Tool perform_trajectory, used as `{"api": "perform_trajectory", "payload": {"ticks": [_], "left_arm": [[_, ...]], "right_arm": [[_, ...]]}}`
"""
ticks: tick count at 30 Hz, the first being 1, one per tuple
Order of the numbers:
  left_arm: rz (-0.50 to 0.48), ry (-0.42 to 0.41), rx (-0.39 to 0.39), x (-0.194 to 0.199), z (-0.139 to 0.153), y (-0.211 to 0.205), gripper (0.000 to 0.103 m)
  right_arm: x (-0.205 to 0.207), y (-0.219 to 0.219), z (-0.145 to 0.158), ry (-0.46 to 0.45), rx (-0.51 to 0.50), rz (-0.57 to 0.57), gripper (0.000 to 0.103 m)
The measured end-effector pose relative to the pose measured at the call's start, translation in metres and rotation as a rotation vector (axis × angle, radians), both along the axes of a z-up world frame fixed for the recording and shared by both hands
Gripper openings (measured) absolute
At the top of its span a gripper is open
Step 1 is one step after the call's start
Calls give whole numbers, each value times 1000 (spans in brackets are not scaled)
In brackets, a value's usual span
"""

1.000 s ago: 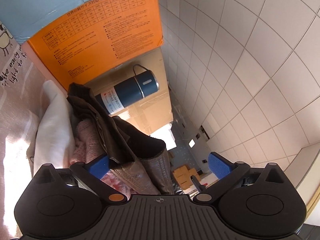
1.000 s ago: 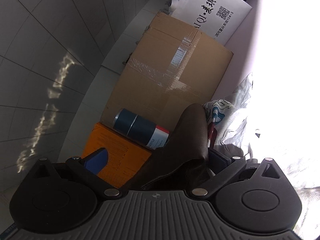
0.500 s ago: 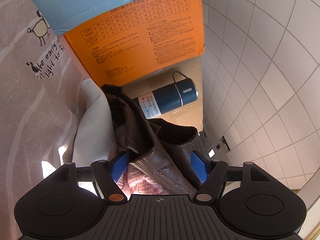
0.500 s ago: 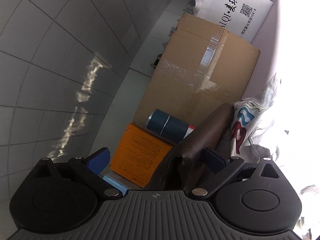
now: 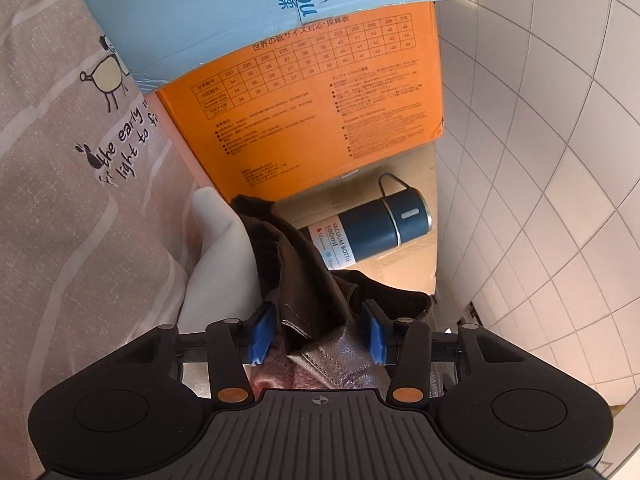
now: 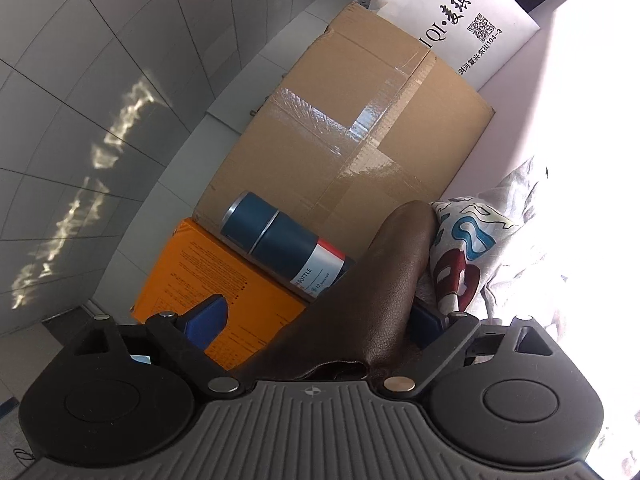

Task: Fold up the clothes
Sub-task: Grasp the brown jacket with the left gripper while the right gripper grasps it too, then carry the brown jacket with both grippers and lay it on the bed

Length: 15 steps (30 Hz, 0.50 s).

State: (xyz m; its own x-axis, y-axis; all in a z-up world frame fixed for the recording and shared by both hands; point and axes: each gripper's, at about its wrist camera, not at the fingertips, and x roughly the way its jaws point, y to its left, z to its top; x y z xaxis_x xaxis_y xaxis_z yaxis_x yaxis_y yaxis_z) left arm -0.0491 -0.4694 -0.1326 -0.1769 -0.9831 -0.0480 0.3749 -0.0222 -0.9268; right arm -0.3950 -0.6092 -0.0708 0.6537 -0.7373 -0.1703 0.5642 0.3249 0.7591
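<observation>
Between left tongs [image 5: 318, 332] — brown leather garment [image 5: 304, 280] edge.

A brown leather garment [image 6: 384, 280] runs up from the bottom centre, lying between the wide-apart blue pads [image 6: 210, 316] of the right gripper [image 6: 316, 322]. Left of it, a navy vacuum bottle [image 6: 284, 246] lies across an orange box [image 6: 208, 284] and a taped cardboard box [image 6: 360, 140]. A printed white cloth [image 6: 472, 248] sits at right.
</observation>
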Motion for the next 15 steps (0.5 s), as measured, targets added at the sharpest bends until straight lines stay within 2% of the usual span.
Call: {"api": "perform_trajectory", "payload": {"ticks": [1,2,7,10,15], "left_arm": [[-4,-5,-2,0,0,0,34],[-4,-18,-3,0,1,0,32],[-4,-76,-43,-3,11,9,26],[-8,-102,-76,-5,17,16,25],[-15,-145,-130,-7,27,28,25]], "right_arm": [[5,4,0,63,-23,-35,49],[8,9,1,87,-57,-50,42],[18,35,8,156,-257,-87,31],[11,50,14,86,-347,-48,28],[-7,69,22,-97,-433,45,27]]}}
